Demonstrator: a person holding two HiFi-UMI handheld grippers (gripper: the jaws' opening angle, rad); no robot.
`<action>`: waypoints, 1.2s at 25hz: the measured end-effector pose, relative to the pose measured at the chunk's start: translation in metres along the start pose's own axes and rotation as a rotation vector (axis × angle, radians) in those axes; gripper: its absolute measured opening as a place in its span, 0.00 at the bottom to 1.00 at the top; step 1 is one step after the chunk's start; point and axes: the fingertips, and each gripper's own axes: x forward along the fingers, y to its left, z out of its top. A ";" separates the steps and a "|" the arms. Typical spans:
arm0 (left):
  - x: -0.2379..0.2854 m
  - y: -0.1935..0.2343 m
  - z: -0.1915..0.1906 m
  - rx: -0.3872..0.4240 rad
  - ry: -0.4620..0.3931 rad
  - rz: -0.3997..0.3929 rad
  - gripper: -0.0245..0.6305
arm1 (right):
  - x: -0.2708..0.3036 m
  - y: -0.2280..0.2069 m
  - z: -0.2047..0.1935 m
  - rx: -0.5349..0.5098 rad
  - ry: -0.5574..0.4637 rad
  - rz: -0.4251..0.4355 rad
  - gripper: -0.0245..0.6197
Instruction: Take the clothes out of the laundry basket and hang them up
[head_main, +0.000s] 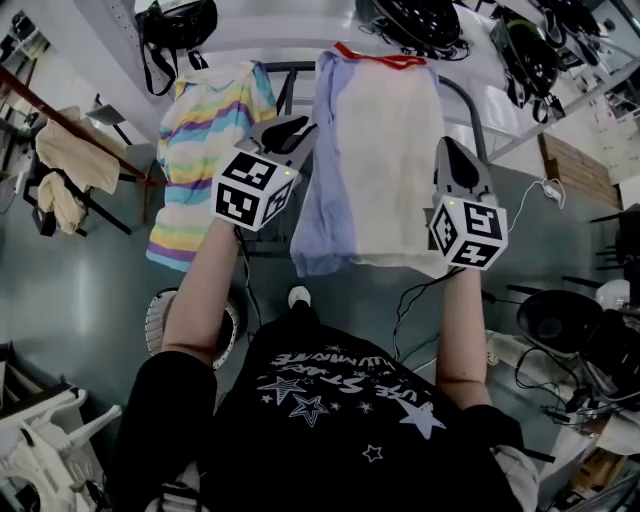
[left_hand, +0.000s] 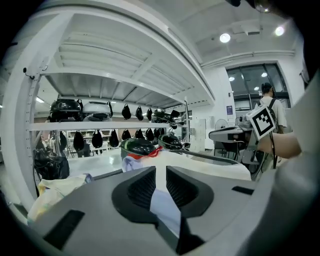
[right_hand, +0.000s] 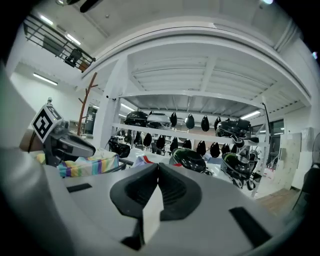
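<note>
I'm holding the white shirt by both side edges, and it is lying draped over the rack rail, just right of the striped shirt that is hanging on the same rack. My left tool is clenched on a fold at the lavender sleeve side; in the left gripper view the cloth is filling the narrow gap between the jaws. My right tool is clamped fully down on the opposite edge, with only a thin white sliver of fabric showing between the jaws in the right gripper view.

Here's what I'm worrying about. The right-hand grip is taking very little cloth, so any tug outward could pull the edge free. If I'm drawing harder on one side than the other, the shirt could slide along the rail or slip off toward the floor. The lavender side is also looking bunched, and letting go now would likely leave it hanging crooked. Pushing left could crowd it into the striped shirt.

The shirt's long axis is running collar to hem: the red collar is pointing away from me at the rail end, and the hem is hanging down toward me, with the two tools spanning its width.
</note>
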 end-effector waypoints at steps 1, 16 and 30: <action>-0.002 -0.007 0.001 0.005 0.000 0.007 0.15 | -0.007 0.000 -0.002 0.009 -0.001 0.012 0.05; -0.077 -0.101 -0.036 -0.009 0.013 0.170 0.09 | -0.117 -0.009 -0.052 0.034 0.013 0.064 0.05; -0.171 -0.185 -0.070 -0.049 0.009 0.219 0.08 | -0.223 0.024 -0.075 0.017 0.024 0.125 0.05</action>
